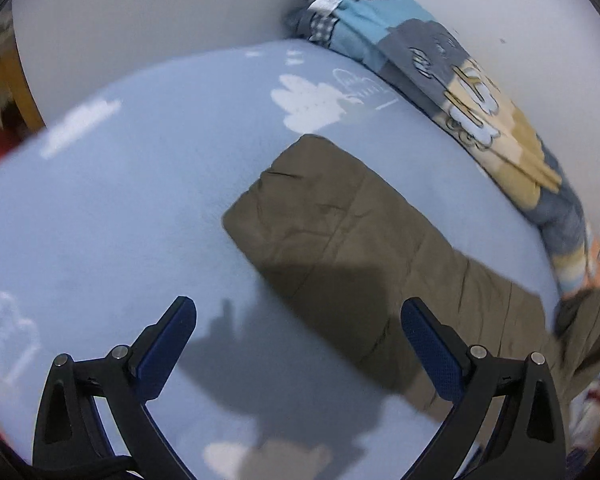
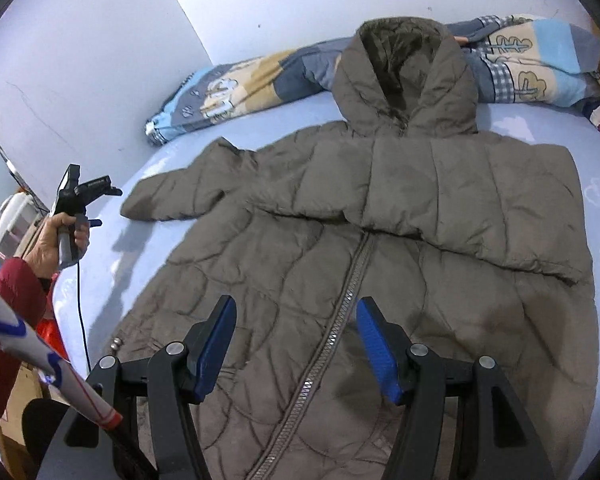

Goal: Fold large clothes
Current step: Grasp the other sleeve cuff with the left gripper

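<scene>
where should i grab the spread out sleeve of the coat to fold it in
Take the sleeve at its cuff end, coming from the open bedsheet side with the left hand-held gripper. The cuff lies flat and free there, pointing away from the coat, so it can swing across the body.

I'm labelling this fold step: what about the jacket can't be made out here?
- Jacket hem: right wrist view, hidden behind the right gripper and cut by the frame.
- Sleeve shoulder end: left wrist view, cut off by the frame edge.
- Whole view: left wrist view, motion-blurred.
</scene>
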Motion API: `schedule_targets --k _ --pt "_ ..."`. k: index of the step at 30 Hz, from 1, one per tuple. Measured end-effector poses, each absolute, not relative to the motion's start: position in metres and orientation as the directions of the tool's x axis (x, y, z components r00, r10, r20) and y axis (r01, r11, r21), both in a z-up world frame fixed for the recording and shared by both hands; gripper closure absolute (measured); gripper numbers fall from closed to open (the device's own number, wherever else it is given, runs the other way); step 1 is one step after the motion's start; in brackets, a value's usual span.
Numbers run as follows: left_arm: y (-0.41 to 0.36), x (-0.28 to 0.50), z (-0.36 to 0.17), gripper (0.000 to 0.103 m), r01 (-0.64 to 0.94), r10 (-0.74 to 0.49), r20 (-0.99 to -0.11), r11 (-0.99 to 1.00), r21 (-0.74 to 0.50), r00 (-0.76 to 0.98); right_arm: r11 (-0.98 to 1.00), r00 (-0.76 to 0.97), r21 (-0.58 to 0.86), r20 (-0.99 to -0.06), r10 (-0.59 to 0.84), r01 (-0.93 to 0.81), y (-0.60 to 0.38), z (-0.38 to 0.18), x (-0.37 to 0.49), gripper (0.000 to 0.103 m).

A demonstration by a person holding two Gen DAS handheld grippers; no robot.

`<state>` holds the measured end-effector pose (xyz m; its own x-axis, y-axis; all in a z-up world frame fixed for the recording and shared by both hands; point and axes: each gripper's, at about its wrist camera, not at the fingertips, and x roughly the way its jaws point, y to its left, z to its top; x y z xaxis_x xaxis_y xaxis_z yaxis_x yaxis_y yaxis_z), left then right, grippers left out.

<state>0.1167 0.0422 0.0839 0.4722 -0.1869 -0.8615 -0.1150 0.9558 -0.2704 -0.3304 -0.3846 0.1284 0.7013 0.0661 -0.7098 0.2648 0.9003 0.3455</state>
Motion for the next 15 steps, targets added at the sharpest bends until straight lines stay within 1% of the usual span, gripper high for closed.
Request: schedule_targets --k 2,3,4,6,12,13,14,15 --pt "0.041 0.123 0.074 0.006 -0.139 -0.189 -0.858 0.948 -0.286 0.478 0.897 0.694 0.352 -0.716 0.073 0.269 -0.387 0.124 -0.329 0.036" --pt "0.042 0.128 0.067 0.011 -0.155 -0.187 -0.857 0.944 -0.292 0.480 0.896 0.689 0.352 -0.721 0.074 0.272 -0.387 0.122 -0.328 0.036" --pt "0.044 0.132 0.061 0.020 -0.173 -0.192 -0.854 0.936 -0.308 0.483 0.895 0.688 0.354 -0.722 0.076 0.273 -0.388 0.120 -0.328 0.036" --pt "0.050 0.138 0.051 0.026 -0.202 -0.219 -0.842 0.912 -0.356 0.493 0.895 0.684 0.355 -0.725 0.080 0.272 -0.387 0.118 -0.327 0.036" --pt "0.058 0.153 0.036 0.026 -0.268 -0.217 -0.790 0.861 -0.432 0.574 0.891 0.676 0.354 -0.733 0.077 0.283 -0.389 0.112 -0.325 0.036" --pt "0.055 0.156 0.037 0.037 -0.263 -0.212 -0.785 0.865 -0.428 0.582 0.890 0.675 0.354 -0.734 0.075 0.287 -0.391 0.111 -0.325 0.036" --pt "0.052 0.157 0.039 0.050 -0.261 -0.196 -0.783 0.872 -0.415 0.591 0.890 0.673 0.352 -0.736 0.072 0.291 -0.392 0.110 -0.324 0.036" --pt "0.050 0.156 0.045 0.071 -0.252 -0.187 -0.773 0.877 -0.410 0.606 0.889 0.672 0.349 -0.738 0.066 0.297 -0.393 0.109 -0.324 0.036"
